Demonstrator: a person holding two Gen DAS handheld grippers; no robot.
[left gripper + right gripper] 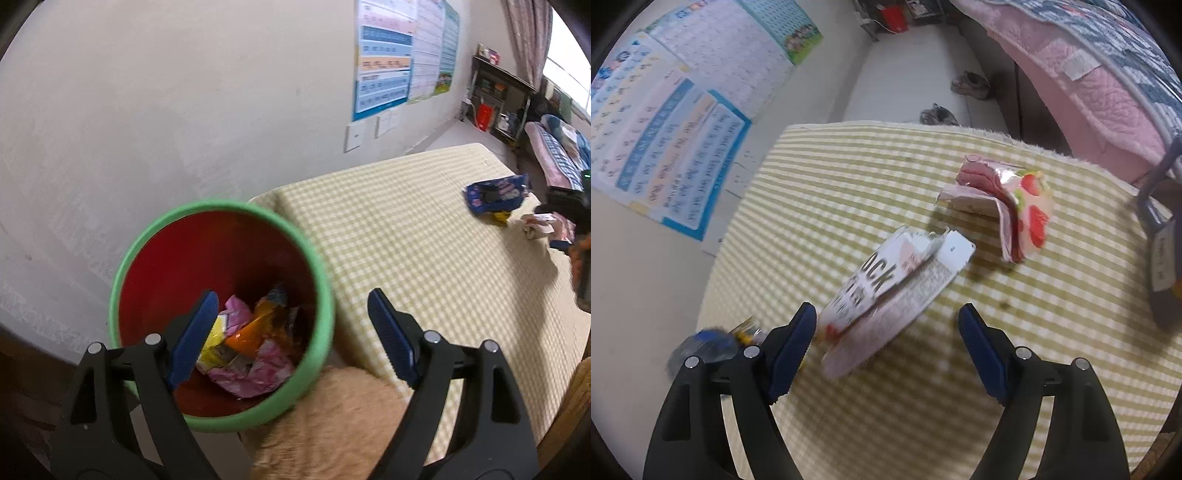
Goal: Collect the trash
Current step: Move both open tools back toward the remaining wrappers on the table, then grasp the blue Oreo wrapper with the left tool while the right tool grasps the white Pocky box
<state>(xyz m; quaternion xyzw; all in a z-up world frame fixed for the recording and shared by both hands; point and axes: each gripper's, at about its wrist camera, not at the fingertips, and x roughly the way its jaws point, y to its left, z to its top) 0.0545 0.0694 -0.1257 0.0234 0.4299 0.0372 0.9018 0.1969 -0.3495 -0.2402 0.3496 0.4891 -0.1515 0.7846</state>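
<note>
A bin with a green rim (321, 258) and a red inside stands beside the table and holds several crumpled wrappers (243, 343). My left gripper (291, 306) hangs open above the bin's right side, with nothing between its fingers. My right gripper (888, 321) stands open over the checked tablecloth (849, 192). A white and pink wrapper (897, 291) lies just ahead of it, its near end close to the left finger (798, 332); the pads do not press on it. A pink strawberry wrapper (1015, 199) lies farther off. A blue wrapper (495, 194) lies on the table's far side.
A tan fuzzy fabric (332, 406) lies below the bin. Posters (399, 51) hang on the wall. A bed with a pink quilt (1089, 85) stands beyond the table, shoes (971, 85) lie on the floor, and a dark shelf (495, 92) stands in the corner.
</note>
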